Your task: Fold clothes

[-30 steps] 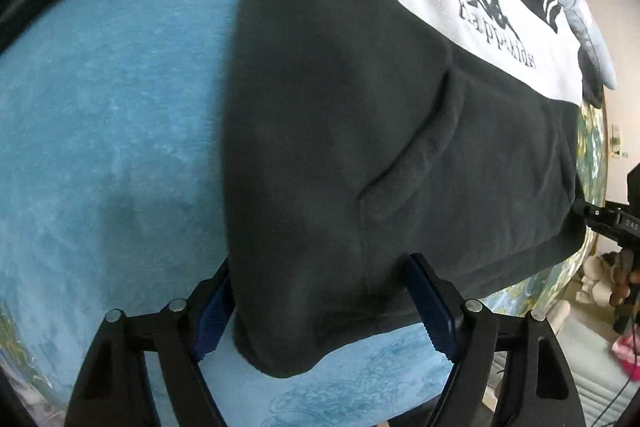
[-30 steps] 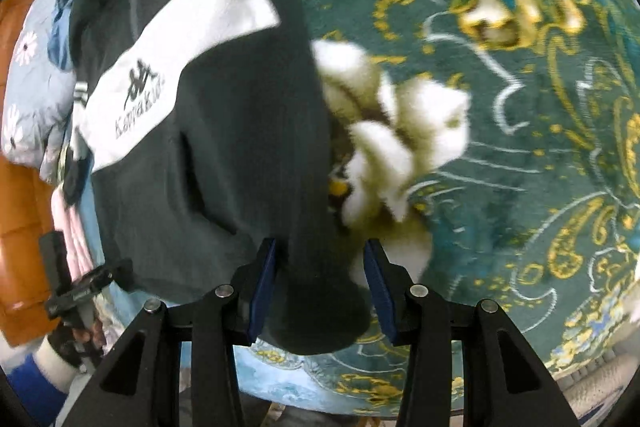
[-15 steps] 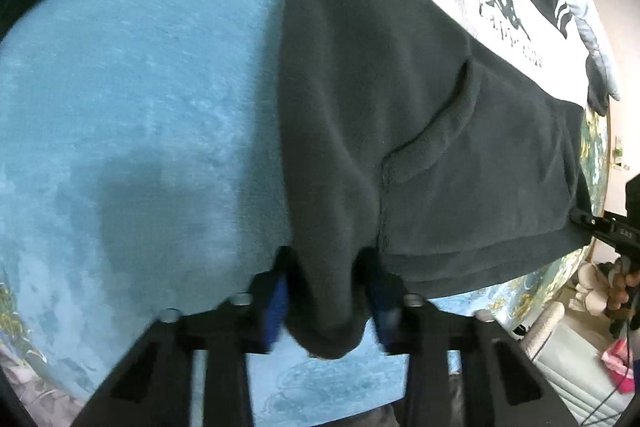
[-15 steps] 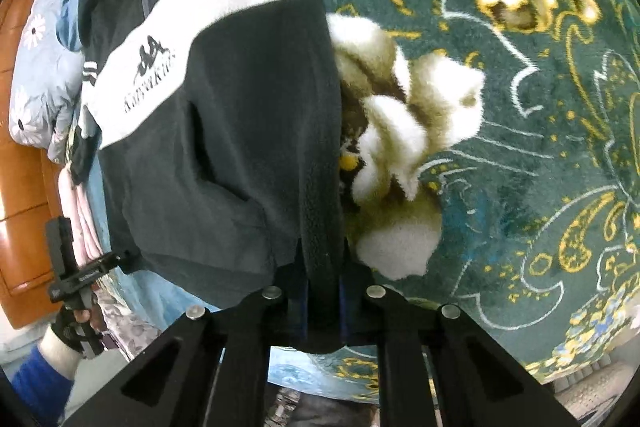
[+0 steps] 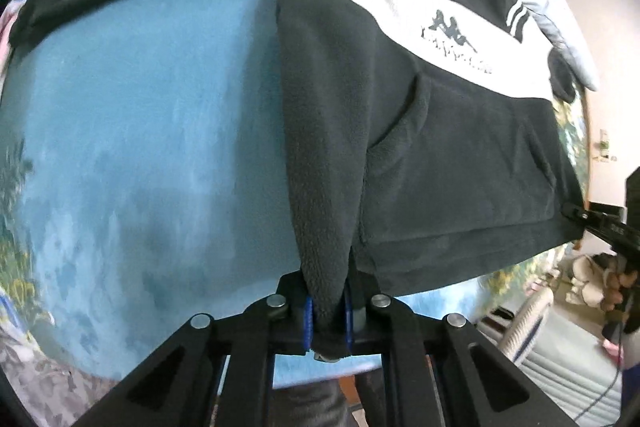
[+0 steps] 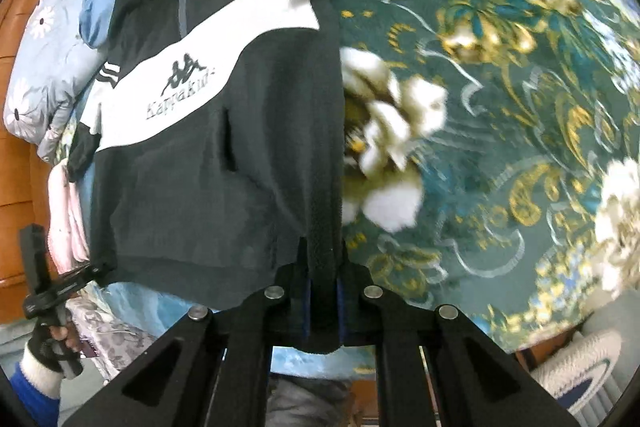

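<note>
A black and white fleece sweatshirt (image 5: 432, 131) with a printed chest logo lies spread front up on the bed; it also shows in the right wrist view (image 6: 208, 147). My left gripper (image 5: 327, 315) is shut on the bottom hem at one corner, with a fold of black fleece pinched between its blue pads. My right gripper (image 6: 322, 301) is shut on the hem at the other bottom corner. Each gripper shows small at the edge of the other's view, at the sweatshirt's far hem corner.
A blue blanket (image 5: 140, 115) lies under the left side, a dark green floral blanket (image 6: 500, 131) under the right. A light blue flowered duvet (image 6: 44, 67) and pink cloth (image 6: 66, 219) sit at the head, before a wooden headboard (image 6: 16, 163).
Both grippers went from open around the hem corners to shut on them. The hem now rises slightly off the blankets and both views have pulled back.
</note>
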Available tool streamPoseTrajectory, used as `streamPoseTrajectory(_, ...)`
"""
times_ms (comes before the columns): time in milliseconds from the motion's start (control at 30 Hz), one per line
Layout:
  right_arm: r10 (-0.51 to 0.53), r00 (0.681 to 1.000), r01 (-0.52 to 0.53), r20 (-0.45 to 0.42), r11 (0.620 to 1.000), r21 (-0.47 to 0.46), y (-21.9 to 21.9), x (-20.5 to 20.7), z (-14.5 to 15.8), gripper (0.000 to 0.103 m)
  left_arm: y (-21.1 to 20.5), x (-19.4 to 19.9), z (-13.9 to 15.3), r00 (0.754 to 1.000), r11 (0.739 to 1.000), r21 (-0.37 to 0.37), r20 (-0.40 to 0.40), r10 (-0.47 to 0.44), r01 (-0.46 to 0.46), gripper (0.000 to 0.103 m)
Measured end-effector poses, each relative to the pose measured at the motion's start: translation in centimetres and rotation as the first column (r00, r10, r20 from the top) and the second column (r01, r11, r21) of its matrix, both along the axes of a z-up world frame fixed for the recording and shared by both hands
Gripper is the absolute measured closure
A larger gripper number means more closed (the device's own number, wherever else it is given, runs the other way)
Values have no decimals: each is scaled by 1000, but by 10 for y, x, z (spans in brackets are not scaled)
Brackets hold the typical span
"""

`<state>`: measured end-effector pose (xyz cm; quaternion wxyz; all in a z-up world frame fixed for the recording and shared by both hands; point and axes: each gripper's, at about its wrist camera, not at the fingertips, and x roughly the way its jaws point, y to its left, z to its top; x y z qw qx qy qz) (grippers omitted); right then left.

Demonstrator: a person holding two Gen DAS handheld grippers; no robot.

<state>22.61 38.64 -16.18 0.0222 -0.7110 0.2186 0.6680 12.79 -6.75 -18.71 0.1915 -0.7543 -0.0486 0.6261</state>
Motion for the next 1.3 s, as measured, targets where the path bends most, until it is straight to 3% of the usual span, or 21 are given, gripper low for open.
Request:
streamPoseTrajectory(100,-22,998,21,52,999,26,4,29,-14,94,-8,29,1,999,1000,-4,39,3,-3,92)
streamPoseTrajectory(200,-61,992,58,108,998,31,2,48,-39,94,-10,37,-20,999,999,-33,49,-4,5,91)
streamPoseTrajectory(367,-122,990,120,74,992,28,2,49,-45,93,-24,25,-14,999,999,-3,14,52,-52,87)
streamPoseTrajectory(467,-136,990,136,41,991,17,5,49,-37,92,-29,26,8,999,1000,-6,-25,20,-20,70)
streamPoseTrajectory(533,-153,988,153,8,988,31,10,50,-24,87,-13,61,16,999,1000,2,-54,-5,5,47)
streamPoseTrajectory(700,-215,969,220,-123,975,32,27,51,27,70,-15,69,68,981,999,38,-195,2,5,33)
streamPoseTrajectory(733,-223,962,231,-158,973,30,29,51,39,58,-15,66,85,970,999,54,-241,11,2,29)
streamPoseTrajectory(767,-228,954,239,-196,971,34,27,48,51,53,-9,71,97,959,998,69,-284,20,-1,28)
streamPoseTrajectory(833,-231,934,247,-272,969,27,19,46,76,51,3,67,119,930,995,104,-365,42,-4,17)
streamPoseTrajectory(900,-225,915,248,-335,969,25,14,43,102,39,9,59,144,897,989,147,-438,65,0,11)
streamPoseTrajectory(933,-222,904,248,-366,969,24,12,41,115,38,10,56,154,883,987,163,-463,74,3,7)
streamPoseTrajectory(1000,-214,880,247,-424,969,24,8,38,141,35,12,52,182,840,977,213,-534,95,25,0)
streamPoseTrajectory(1133,-176,832,229,-525,973,37,-3,33,178,7,25,50,221,753,963,262,-646,123,68,0)
streamPoseTrajectory(1200,-161,798,227,-580,973,43,-10,35,197,4,30,54,240,704,961,260,-699,122,91,0)
streamPoseTrajectory(1300,-147,738,241,-658,969,54,-19,42,219,0,35,59,259,657,973,215,-747,107,86,0)
